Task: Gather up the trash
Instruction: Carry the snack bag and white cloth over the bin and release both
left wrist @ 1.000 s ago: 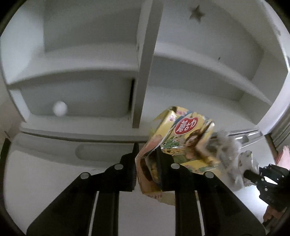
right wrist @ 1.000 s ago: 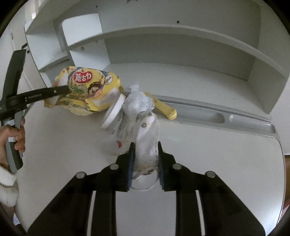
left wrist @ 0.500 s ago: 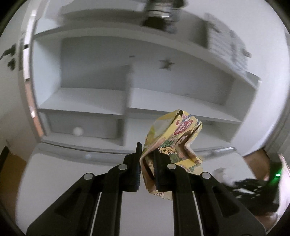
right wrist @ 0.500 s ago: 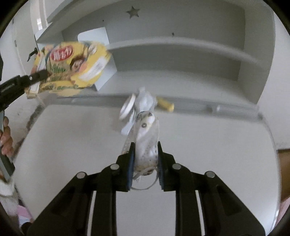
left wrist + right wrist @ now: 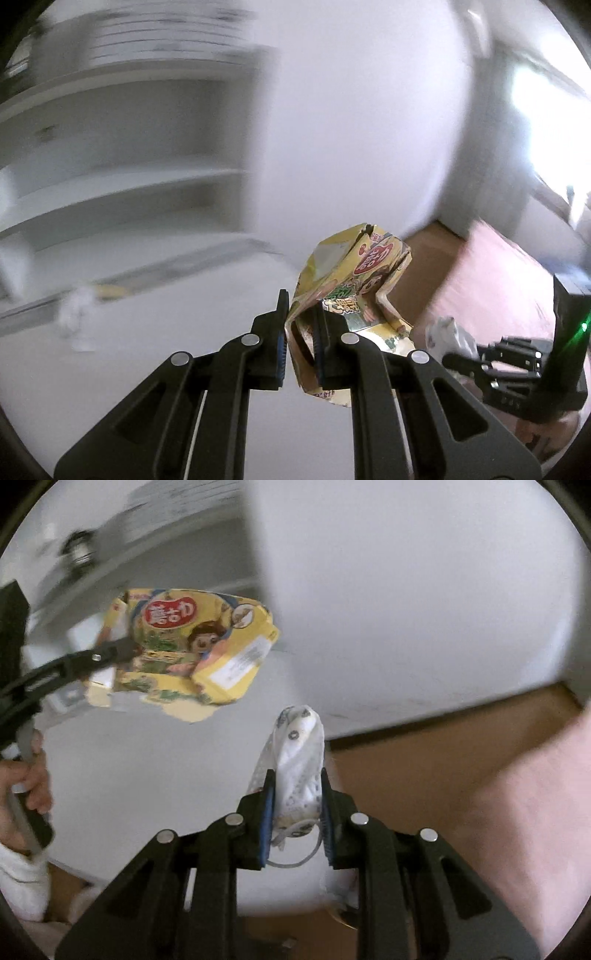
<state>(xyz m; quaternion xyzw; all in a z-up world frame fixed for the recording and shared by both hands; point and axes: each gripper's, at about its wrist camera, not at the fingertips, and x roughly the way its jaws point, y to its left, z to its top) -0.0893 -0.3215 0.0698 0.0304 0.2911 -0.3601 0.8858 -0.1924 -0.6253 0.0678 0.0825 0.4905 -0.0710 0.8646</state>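
Here the left tool (image 5: 300,325) clamps a yellow snack box (image 5: 354,280), while the right tool (image 5: 295,797) pinches a white wrapper (image 5: 297,753).

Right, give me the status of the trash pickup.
Done: two pieces are lifted off the desk. In hand: the left claw grips the yellow snack box; the right claw grips the white wrapper. Left: crumpled white scrap on the desk; no bin visible.
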